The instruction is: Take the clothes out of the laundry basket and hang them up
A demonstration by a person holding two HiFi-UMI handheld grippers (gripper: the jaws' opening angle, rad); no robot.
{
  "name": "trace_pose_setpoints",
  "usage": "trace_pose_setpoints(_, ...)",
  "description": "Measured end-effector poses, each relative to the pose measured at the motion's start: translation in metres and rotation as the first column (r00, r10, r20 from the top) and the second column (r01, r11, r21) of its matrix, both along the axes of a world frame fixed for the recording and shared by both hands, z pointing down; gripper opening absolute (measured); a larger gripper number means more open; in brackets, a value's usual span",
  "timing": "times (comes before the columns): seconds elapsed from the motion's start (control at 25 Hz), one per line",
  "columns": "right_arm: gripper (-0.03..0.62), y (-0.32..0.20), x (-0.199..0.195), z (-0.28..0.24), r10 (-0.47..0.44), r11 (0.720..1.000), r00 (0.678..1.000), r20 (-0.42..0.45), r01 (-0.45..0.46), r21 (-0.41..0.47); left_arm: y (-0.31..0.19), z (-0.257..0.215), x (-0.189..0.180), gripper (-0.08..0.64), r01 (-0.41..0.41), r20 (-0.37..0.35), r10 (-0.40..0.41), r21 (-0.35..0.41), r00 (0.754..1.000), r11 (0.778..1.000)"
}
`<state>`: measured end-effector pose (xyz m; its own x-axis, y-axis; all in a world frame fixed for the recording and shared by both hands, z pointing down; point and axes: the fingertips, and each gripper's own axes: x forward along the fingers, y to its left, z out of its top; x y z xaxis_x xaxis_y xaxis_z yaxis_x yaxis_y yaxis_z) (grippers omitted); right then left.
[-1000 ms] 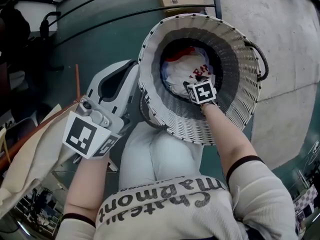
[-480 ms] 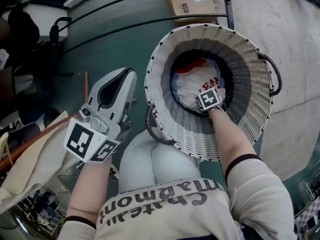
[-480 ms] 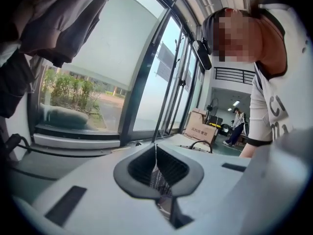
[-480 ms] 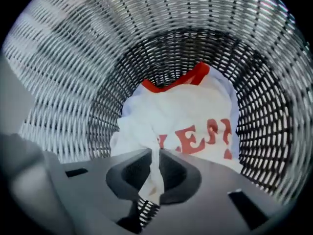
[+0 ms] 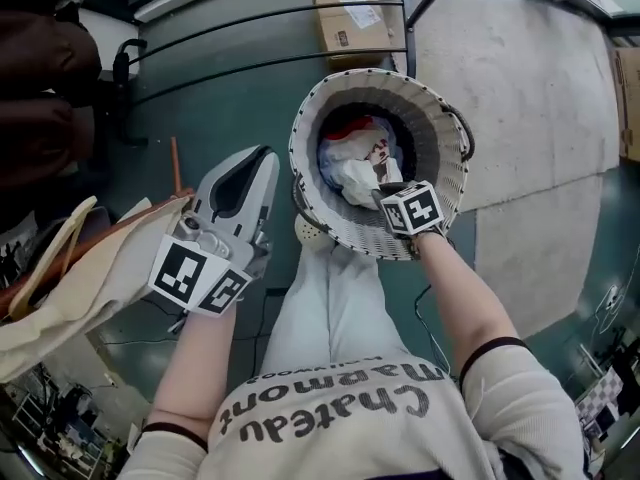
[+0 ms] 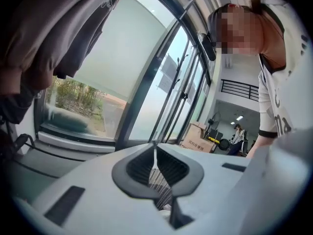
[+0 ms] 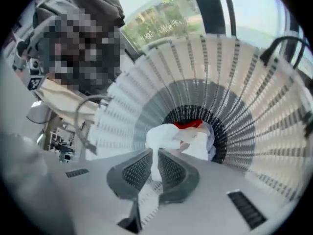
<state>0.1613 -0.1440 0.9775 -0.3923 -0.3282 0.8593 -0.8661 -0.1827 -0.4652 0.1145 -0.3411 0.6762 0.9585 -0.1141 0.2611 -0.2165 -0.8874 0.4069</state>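
Observation:
The white wicker laundry basket (image 5: pixel 440 133) stands on the floor ahead of the person's legs. In it lie a white garment (image 5: pixel 352 176) with red print and something red (image 5: pixel 350 128). My right gripper (image 5: pixel 388 186) reaches over the near rim. Its jaws have just been closing and now pinch a fold of the white garment (image 7: pixel 168 136), which trails up from the pile. That grip shows in the right gripper view, right gripper (image 7: pixel 156 164). My left gripper (image 5: pixel 258 166) hovers left of the basket, shut and holding nothing, left gripper (image 6: pixel 155 166).
A cardboard box (image 5: pixel 345 16) and black rack bars (image 5: pixel 250 63) lie beyond the basket. Beige cloth (image 5: pixel 70 288) drapes at the left. Dark garments (image 6: pixel 49 38) hang above the left gripper, before tall glass doors (image 6: pixel 146 82). A pale mat (image 5: pixel 510 88) lies to the right.
The right gripper, open deep in the basket before, has shut on the white garment and risen toward the rim with it. The left gripper rose too. The basket looks smaller and farther below.

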Motion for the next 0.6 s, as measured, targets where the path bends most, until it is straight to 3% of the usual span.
trace_pose_setpoints(0.2, 0.051, 0.001, 0.013, -0.120, -0.045, 0.993, 0.999, -0.015, 0.046, 0.105, 0.004, -0.076, -0.010, 0.009, 0.023, -0.010, -0.022, 0.047, 1.000, 0.999)
trace_pose_setpoints(0.36, 0.051, -0.012, 0.042, -0.214, 0.028, 0.975, 1.000, 0.012, -0.030, 0.222, 0.011, -0.125, -0.013, 0.009, 0.040, -0.011, -0.039, 0.085, 0.999, 0.996)
trace_pose_setpoints(0.48, 0.051, -0.034, 0.068, -0.293, 0.081, 0.933, 0.994, 0.076, -0.103, 0.345, 0.018, -0.155, -0.009, 0.009, 0.051, -0.019, -0.049, 0.121, 0.999, 0.991)
trace_pose_setpoints(0.6, 0.051, -0.058, 0.088, -0.378, 0.037, 0.872, 0.997, 0.073, -0.068, 0.486, 0.027, -0.176, 0.000, 0.009, 0.030, 0.010, -0.032, 0.182, 0.999, 0.983)
